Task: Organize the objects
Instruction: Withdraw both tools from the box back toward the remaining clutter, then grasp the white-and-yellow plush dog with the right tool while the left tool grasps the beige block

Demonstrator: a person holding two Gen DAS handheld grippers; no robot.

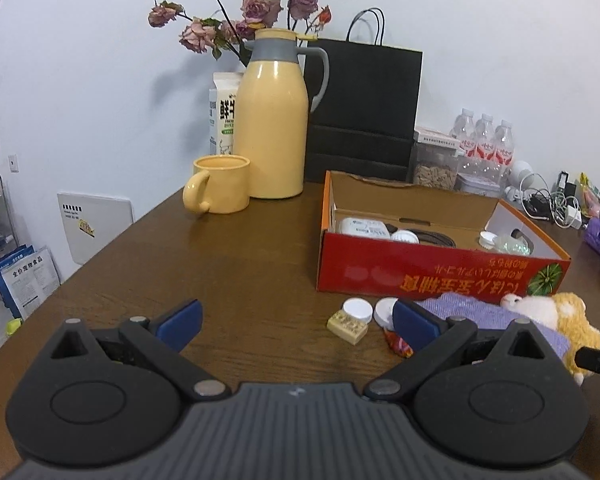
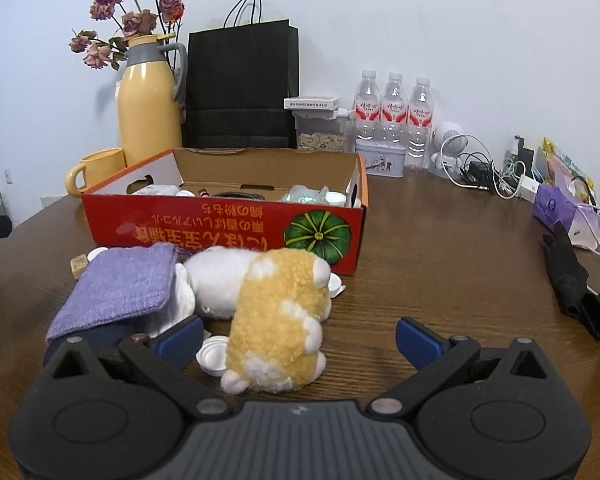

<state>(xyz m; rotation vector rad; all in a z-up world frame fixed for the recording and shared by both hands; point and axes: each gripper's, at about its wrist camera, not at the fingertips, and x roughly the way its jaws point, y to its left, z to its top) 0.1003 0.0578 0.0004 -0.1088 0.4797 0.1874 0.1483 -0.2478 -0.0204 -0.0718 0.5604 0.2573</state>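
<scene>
A red cardboard box (image 1: 440,272) (image 2: 220,224) stands open on the brown table with small white items and a cable inside. In front of it lie a yellow-and-white plush toy (image 2: 280,320) (image 1: 556,316), a purple knitted cloth (image 2: 120,284) (image 1: 472,310), white round lids (image 1: 358,309), a small beige block (image 1: 347,326) and a red wrapper (image 1: 398,345). My left gripper (image 1: 298,320) is open over bare table, left of these things. My right gripper (image 2: 300,338) is open, and the plush toy lies between its fingers without being squeezed. A white cap (image 2: 214,356) sits by its left finger.
A yellow jug (image 1: 272,120), yellow mug (image 1: 220,190), milk carton (image 1: 222,112), dried flowers and black paper bag (image 1: 364,112) stand at the back. Water bottles (image 2: 392,116), a jar, a tin (image 2: 380,158), cables (image 2: 496,176) and a folded black umbrella (image 2: 572,280) crowd the right side.
</scene>
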